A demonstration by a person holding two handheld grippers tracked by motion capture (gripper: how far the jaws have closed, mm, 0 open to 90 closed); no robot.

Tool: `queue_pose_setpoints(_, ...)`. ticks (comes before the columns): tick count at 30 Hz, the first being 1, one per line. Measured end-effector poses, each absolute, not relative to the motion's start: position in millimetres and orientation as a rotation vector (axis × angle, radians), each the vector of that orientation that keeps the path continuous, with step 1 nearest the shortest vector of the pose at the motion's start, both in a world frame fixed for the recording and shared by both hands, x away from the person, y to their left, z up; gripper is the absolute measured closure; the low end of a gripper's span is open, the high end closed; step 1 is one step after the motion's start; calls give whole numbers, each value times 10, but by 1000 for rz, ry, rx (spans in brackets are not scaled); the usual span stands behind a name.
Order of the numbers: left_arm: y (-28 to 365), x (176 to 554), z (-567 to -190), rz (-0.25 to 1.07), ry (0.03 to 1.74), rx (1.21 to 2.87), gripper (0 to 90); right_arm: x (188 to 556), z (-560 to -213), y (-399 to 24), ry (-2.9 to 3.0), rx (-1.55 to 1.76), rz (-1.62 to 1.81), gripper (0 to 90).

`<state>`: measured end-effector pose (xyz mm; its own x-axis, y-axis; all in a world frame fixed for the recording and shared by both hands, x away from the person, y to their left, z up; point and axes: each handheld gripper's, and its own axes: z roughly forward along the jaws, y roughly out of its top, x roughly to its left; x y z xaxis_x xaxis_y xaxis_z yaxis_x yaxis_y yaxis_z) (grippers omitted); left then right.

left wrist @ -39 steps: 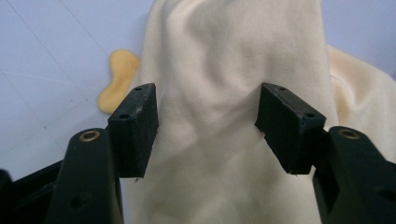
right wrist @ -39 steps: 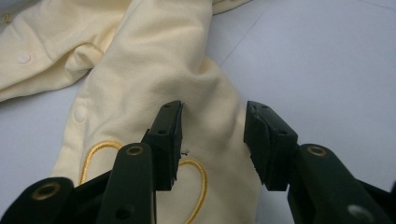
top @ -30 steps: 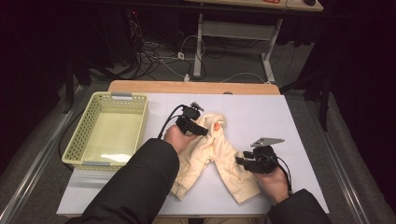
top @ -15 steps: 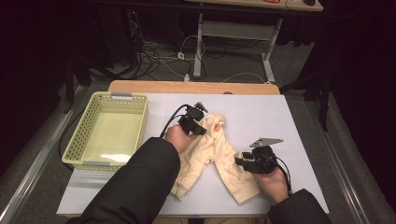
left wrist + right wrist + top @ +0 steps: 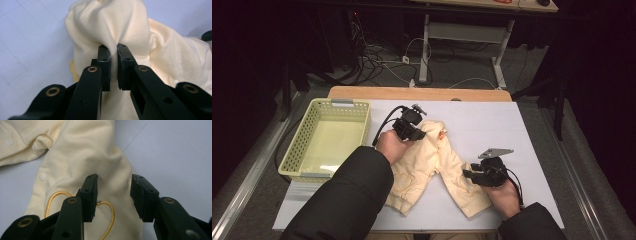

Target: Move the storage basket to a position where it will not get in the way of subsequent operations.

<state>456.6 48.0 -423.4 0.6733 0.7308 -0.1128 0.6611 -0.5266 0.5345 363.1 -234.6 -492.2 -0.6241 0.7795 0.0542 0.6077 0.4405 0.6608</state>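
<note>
High view: the cream baby garment (image 5: 432, 165) lies on the white table (image 5: 522, 130), right of the yellow basket (image 5: 324, 140). Left gripper view: the left gripper (image 5: 113, 53), whose jaws have just been closing, pinches a raised fold of the garment. Right gripper view: the right gripper (image 5: 114, 185) stands partly open over its leg, gripping nothing

A cream baby garment (image 5: 432, 162) lies spread on the white table, its top edge bunched and lifted.
</note>
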Motion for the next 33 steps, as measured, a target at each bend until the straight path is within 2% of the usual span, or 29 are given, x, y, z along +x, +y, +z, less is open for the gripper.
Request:
queue_pose_setpoints(9,655,4555,-4267,217,1147,2351,802,3632,-4924,-2345,2441,1196,957,579)
queue_pose_setpoints(20,804,4574,-4434,159,1192,2359,783,3628,-4940,-2318,2460,1197,941,587)
queue_pose_setpoints(27,768,4643,-4437,149,1191,2292,574,3629,-4943,-2319,2465,1201,938,587)
queue_pose_setpoints(33,691,4751,-4329,167,1166,2256,490,3630,-4944,-2319,2467,1202,942,586)
